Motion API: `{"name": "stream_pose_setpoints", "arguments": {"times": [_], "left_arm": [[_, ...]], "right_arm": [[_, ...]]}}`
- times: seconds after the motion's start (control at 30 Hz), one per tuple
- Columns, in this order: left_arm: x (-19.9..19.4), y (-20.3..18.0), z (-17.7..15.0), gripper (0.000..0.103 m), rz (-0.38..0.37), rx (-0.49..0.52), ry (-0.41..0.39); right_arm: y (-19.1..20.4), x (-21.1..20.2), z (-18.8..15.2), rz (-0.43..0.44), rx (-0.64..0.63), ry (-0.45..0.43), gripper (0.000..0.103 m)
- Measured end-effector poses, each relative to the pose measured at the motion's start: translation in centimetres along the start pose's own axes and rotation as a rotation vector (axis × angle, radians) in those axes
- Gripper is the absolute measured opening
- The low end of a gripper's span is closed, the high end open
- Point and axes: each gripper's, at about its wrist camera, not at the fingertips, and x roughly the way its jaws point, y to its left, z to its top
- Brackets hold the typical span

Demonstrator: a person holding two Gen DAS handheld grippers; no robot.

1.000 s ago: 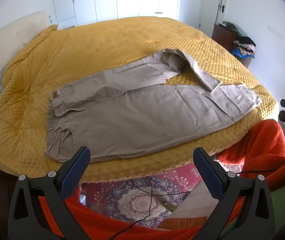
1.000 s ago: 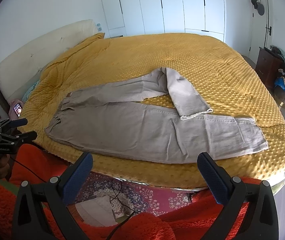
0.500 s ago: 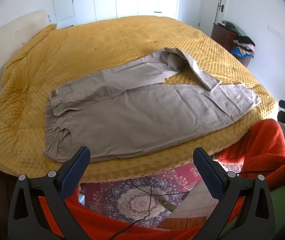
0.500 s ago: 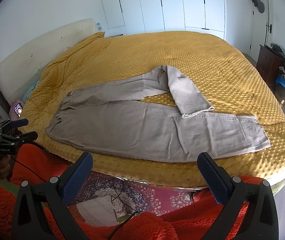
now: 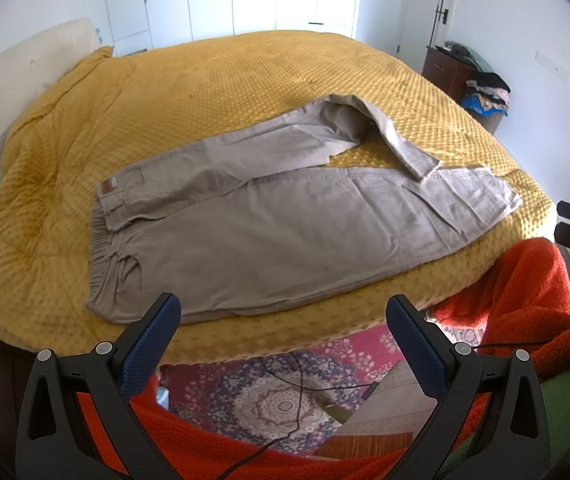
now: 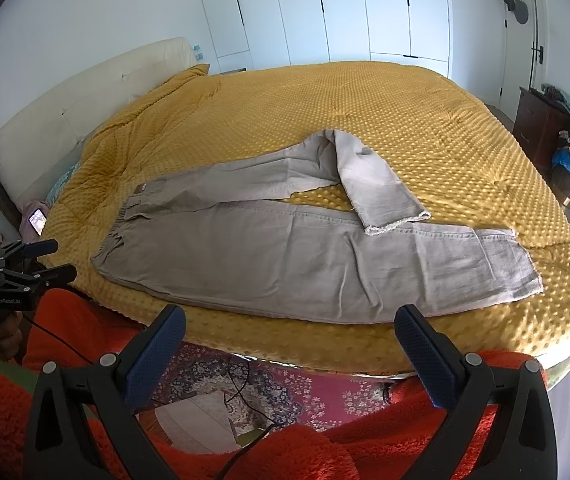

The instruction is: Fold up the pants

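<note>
One pair of pants (image 5: 269,232) on the bed (image 5: 221,92), far leg doubled back. Both grippers, left (image 5: 283,334) and right (image 6: 291,338), hang empty, jaws wide. Straighten that leg before you fold.

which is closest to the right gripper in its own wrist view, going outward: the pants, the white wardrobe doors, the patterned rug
1. Patterned rug, on the floor just beyond the right gripper, between its open fingers.
2. Pants, spread on the yellow bedspread near the bed's front edge.
3. White wardrobe doors, against the far wall behind the bed.
</note>
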Motion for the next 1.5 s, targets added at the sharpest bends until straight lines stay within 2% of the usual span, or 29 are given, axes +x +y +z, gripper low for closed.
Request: {"name": "stream_pose_setpoints", "arguments": {"times": [1.5], "left_arm": [[-0.05, -0.01, 0.02, 0.102, -0.002, -0.002, 0.001]], "right_arm": [[0.33, 0.22, -0.16, 0.017, -0.016, -0.006, 0.103]]}}
